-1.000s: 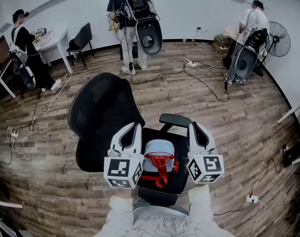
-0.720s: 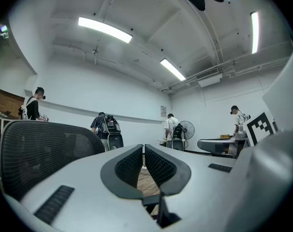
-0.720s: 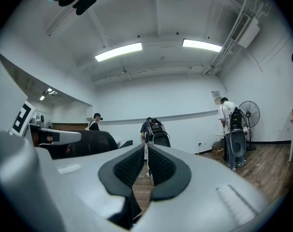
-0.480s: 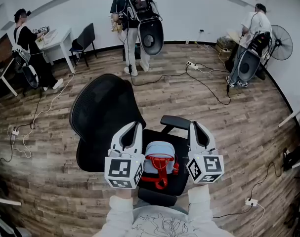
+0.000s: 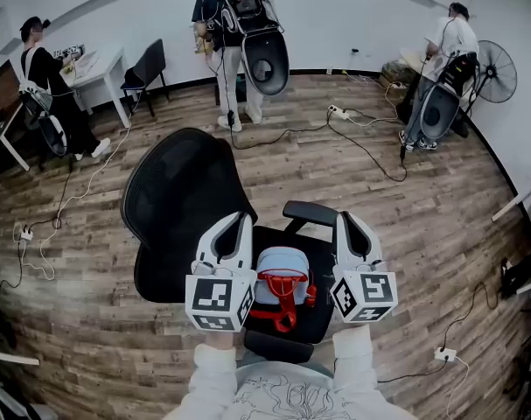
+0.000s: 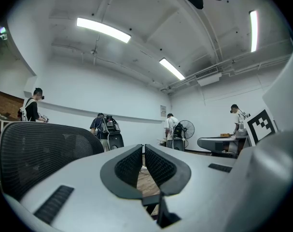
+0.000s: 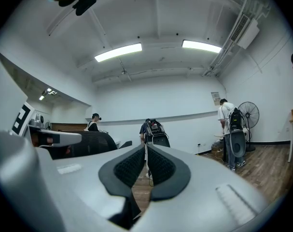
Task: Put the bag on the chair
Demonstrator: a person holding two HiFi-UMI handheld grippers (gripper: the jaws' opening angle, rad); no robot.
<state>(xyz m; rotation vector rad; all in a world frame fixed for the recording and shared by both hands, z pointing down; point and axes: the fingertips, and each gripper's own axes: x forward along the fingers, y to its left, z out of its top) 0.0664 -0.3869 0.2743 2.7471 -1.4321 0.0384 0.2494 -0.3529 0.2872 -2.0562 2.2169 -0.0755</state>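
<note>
Wooden floor (image 5: 405,234), black chair (image 5: 178,199), blue bag (image 5: 281,274) on its seat, left hand-held gripper (image 5: 235,227) and right hand-held gripper (image 5: 347,226) closed, empty.

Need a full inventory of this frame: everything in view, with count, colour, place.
Office chair: 1, black mesh, mid-floor, directly in front of the person.
Bag: 1, light blue with red straps, on the office chair's seat, between the two grippers.
Side chair: 1, black, beside the desk, far left.
Desk: 1, white, far left by the wall.
Other people: 3, standing along the far wall at left, middle and right.
Fan: 1, black, far right.
Power strips and cables: several, white and black, on the wooden floor.
Left gripper: 1, white with black pads, shut, empty.
Right gripper: 1, white with black pads, shut, empty.
Sleeves: 2, white, bottom edge.
</note>
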